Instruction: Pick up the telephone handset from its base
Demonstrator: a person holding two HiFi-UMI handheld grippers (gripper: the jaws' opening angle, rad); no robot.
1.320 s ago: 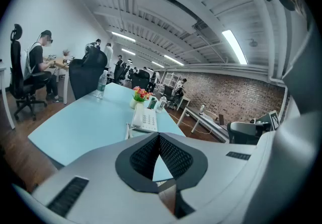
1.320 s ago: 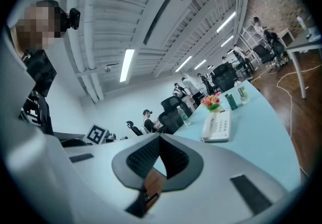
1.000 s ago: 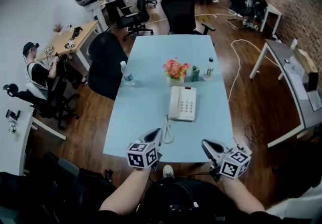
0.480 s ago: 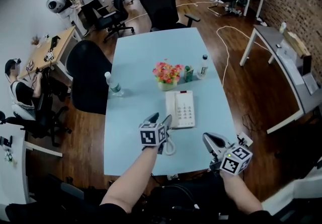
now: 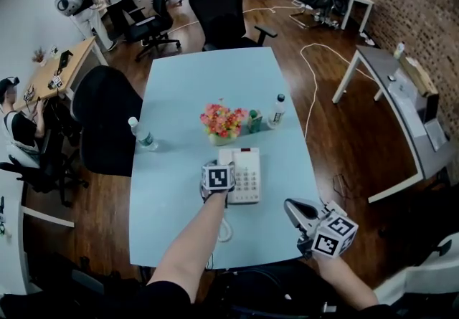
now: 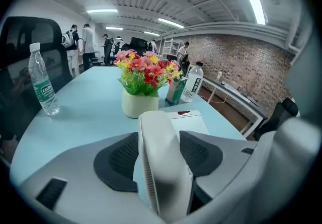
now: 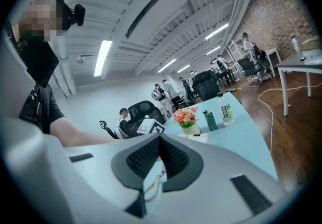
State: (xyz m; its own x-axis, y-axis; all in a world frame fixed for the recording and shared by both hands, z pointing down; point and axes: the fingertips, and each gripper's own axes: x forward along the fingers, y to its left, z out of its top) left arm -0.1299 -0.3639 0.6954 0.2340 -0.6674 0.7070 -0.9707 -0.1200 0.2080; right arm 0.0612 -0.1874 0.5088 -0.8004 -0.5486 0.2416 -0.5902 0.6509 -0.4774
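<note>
A white telephone base [image 5: 249,175] lies on the light blue table [image 5: 179,88], just this side of the flower pot. Its handset [image 6: 161,162] rests along the base's left side. My left gripper [image 5: 221,164] hangs over that side, pointing down and forward. In the left gripper view its jaws [image 6: 160,152] straddle the handset and are opening, with a sliver of table showing beside the left pad. The base's keypad half [image 6: 188,120] shows beyond. My right gripper [image 5: 291,207] stays near the table's front right edge, shut and empty [image 7: 161,140]. The coiled cord [image 5: 224,229] trails toward me.
A pot of pink and yellow flowers [image 5: 221,124], a green carton [image 5: 254,121] and a water bottle [image 5: 276,110] stand behind the phone. Another bottle [image 5: 141,135] stands at the table's left edge. Black office chairs [image 5: 100,120] [image 5: 226,13] flank the table. People sit at desks far left.
My left gripper travelled forward from the table's near edge to the phone, and its jaws went from shut to spread around the handset. The right gripper shifted a little.
</note>
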